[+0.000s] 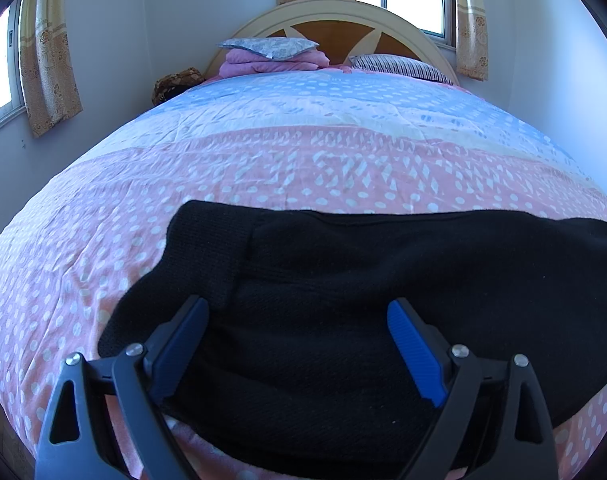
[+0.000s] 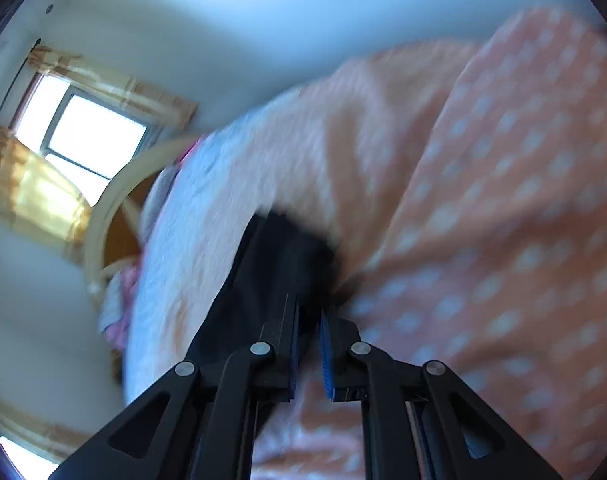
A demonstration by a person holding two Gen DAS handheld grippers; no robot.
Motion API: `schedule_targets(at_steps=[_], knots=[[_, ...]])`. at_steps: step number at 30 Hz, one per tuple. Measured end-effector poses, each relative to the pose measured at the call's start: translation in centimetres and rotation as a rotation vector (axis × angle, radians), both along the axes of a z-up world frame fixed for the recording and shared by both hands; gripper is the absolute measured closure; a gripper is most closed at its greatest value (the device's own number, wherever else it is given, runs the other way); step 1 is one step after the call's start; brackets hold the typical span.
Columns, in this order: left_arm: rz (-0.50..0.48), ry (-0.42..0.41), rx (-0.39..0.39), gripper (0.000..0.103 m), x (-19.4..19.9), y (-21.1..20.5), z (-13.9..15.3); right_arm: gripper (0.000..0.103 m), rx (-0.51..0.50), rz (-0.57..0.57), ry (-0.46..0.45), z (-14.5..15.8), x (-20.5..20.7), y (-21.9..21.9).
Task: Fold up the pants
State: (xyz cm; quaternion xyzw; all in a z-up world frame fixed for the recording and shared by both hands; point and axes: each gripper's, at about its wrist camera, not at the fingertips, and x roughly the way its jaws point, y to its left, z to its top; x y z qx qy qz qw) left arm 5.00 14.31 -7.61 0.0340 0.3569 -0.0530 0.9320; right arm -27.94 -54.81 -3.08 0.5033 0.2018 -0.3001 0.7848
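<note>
my right view is blurred and tilted, so the black pants (image 2: 279, 264) are hard to read there. my right fingers (image 2: 309, 320) stand a narrow slit apart, nothing clearly gripped. my left fingers (image 1: 299, 312) gape wide over the pants (image 1: 343, 280), lower centre, on the dotted bed (image 1: 263, 168).

no readable text, no labels, no brands or numbers — only dotted patterns on the bedspread (image 1: 263, 168)
</note>
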Motion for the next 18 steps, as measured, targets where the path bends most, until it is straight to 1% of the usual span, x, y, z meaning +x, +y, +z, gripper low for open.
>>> schedule_targets(at_steps=[1,2,3,5,6,7,12,13,15,16,18], knots=[[0.0,0.0,0.001,0.009,0.0,0.0,0.0,0.089,-0.054,-0.053,0.043,0.9,-0.5,-0.2],[0.001,0.001,0.001,0.009,0.0,0.0,0.0,0.088,-0.1,-0.07,0.062,1.6,-0.4,-0.3],[0.001,0.001,0.002,0.009,0.0,0.0,0.0,0.087,-0.141,-0.047,0.069,2.3,0.0,-0.5],[0.002,0.002,0.003,0.009,0.0,0.1,0.0,0.085,-0.186,0.067,0.039,3.2,1.9,-1.0],[0.002,0.002,0.003,0.009,0.0,0.1,0.0,0.083,-0.194,0.138,0.026,3.4,3.5,-1.5],[0.002,0.002,0.003,0.009,0.0,0.1,0.0,0.082,-0.195,0.17,0.04,3.2,4.5,-1.9],[0.002,0.002,0.002,0.009,0.1,0.1,0.0,0.08,-0.176,0.266,0.202,0.6,9.6,-3.5],[0.002,0.002,0.002,0.009,0.1,0.1,0.0,0.08,-0.176,0.278,0.215,0.1,10.3,-3.7],[0.002,0.003,0.004,0.009,0.1,0.1,0.0,0.08,-0.189,0.283,0.203,-0.3,10.4,-3.7],[0.003,0.005,0.006,0.009,0.1,0.1,0.0,0.08,-0.214,0.272,0.178,0.0,10.3,-3.4],[0.004,0.007,0.011,0.008,0.2,0.0,-0.1,0.081,-0.259,0.293,0.125,0.3,10.1,-3.1]])
